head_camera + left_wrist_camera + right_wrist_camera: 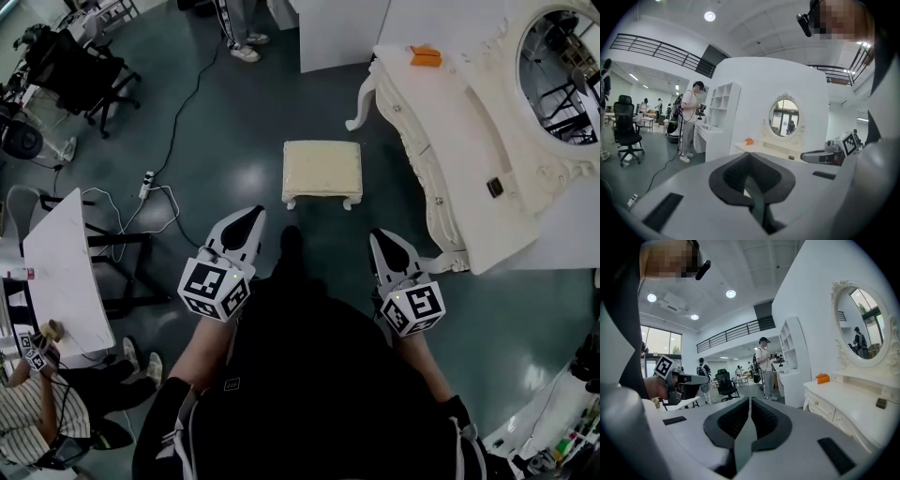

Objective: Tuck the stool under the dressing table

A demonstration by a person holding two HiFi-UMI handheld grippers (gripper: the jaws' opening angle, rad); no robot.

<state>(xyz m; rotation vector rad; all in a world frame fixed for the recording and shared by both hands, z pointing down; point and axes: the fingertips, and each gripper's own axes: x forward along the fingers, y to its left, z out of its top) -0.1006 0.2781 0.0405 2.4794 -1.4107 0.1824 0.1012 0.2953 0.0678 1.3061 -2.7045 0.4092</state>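
A cream stool (322,172) with curved legs stands on the dark floor, out in front of the white dressing table (441,141), which fills the right side of the head view under its oval mirror (559,66). My left gripper (243,228) is shut with nothing held, a short way to the near left of the stool. To the stool's near right, close to the table's corner leg, my right gripper (386,246) is also shut and holds nothing. The left gripper (749,161) view shows the table (761,149) and mirror ahead. Beside the right gripper (749,406), the table (853,404) runs along the right.
A small orange box (426,56) and a dark item (494,187) lie on the table top. A cable with a power strip (146,184) trails over the floor at left, next to a white desk (56,272). A seated person (37,412) is at lower left, another person's feet (246,47) at top.
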